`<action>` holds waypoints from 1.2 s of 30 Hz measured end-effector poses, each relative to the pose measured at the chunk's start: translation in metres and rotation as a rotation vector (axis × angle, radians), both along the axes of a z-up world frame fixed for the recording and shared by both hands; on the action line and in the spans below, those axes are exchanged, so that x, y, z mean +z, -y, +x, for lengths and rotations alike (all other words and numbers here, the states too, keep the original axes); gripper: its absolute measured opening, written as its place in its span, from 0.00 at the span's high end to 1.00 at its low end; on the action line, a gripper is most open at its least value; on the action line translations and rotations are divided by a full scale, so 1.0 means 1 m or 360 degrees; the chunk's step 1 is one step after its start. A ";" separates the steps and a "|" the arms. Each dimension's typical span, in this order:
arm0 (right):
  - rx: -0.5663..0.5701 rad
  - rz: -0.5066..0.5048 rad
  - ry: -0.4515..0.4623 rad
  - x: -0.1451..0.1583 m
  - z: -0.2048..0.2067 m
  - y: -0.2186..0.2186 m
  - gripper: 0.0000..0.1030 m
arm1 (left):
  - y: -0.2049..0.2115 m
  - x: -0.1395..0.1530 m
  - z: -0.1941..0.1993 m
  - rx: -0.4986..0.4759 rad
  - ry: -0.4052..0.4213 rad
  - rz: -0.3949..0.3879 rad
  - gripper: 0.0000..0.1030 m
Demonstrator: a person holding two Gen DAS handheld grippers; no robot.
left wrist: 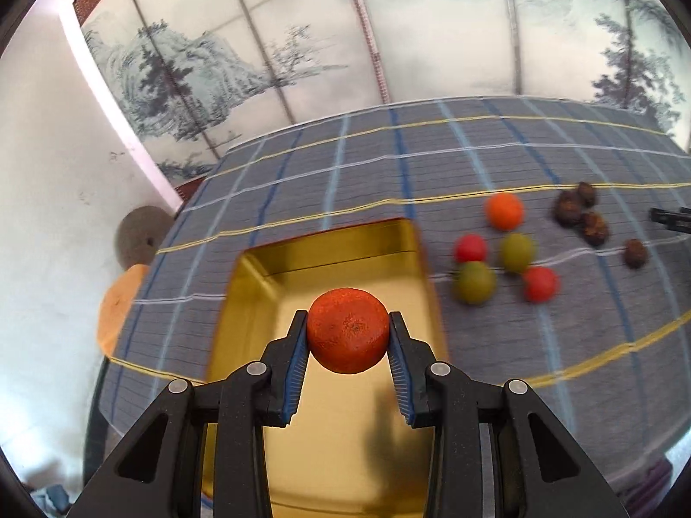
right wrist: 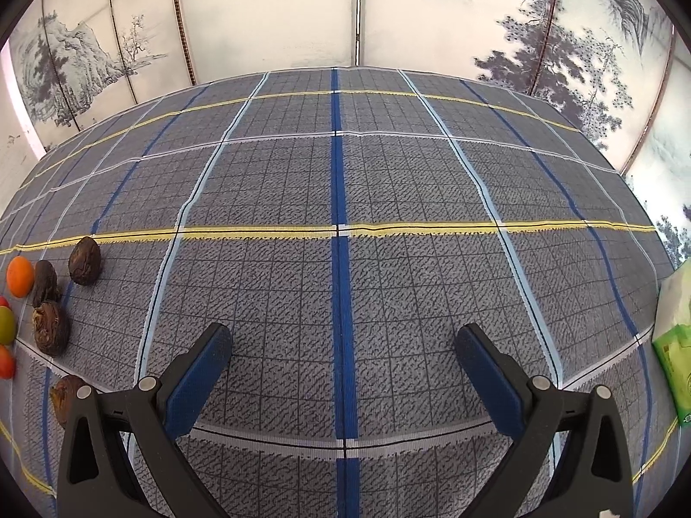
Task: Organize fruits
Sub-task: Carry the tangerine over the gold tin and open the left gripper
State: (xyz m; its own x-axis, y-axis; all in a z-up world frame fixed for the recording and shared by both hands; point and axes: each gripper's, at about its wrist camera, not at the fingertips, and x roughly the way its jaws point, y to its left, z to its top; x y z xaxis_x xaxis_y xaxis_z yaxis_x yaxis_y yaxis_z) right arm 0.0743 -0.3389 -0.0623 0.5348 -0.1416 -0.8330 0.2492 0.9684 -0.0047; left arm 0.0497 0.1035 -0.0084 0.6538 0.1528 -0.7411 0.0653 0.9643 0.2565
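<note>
My left gripper (left wrist: pixel 348 331) is shut on an orange tangerine (left wrist: pixel 348 330) and holds it above the open gold tin box (left wrist: pixel 276 267). To the right on the cloth lie another orange (left wrist: pixel 504 211), two red fruits (left wrist: pixel 470 248) (left wrist: pixel 540 283), two green fruits (left wrist: pixel 517 252) (left wrist: pixel 474 282) and several dark brown wrinkled fruits (left wrist: pixel 568 208). My right gripper (right wrist: pixel 343 347) is open and empty over bare cloth. The brown fruits (right wrist: pixel 85 260) and the orange (right wrist: pixel 20 276) lie at the left edge of the right wrist view.
The table is covered by a grey plaid cloth (right wrist: pixel 345 181). A painted folding screen (left wrist: pixel 302 43) stands behind it. A green packet (right wrist: pixel 676 358) lies at the table's right edge. A round stool (left wrist: pixel 118 306) stands left of the table.
</note>
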 end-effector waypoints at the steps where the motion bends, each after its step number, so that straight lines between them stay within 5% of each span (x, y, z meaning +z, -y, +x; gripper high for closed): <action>1: 0.0000 0.0001 0.0000 0.000 0.000 0.000 0.00 | -0.008 -0.002 0.007 0.0014 -0.0014 -0.0007 0.65; 20: -0.0002 0.0000 -0.0003 0.000 0.000 0.000 0.00 | -0.058 -0.048 0.094 0.0137 -0.0199 0.0115 0.63; 36: -0.0010 0.0000 -0.0006 0.000 0.000 -0.001 0.00 | -0.075 -0.064 0.113 0.0211 -0.0240 0.0207 0.63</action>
State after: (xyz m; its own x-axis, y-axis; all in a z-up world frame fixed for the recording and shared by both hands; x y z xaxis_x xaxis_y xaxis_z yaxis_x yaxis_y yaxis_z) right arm 0.0747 -0.3380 -0.0619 0.5310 -0.1451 -0.8349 0.2550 0.9669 -0.0059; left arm 0.1630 0.1787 -0.0720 0.5048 0.3307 -0.7974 -0.0129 0.9265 0.3761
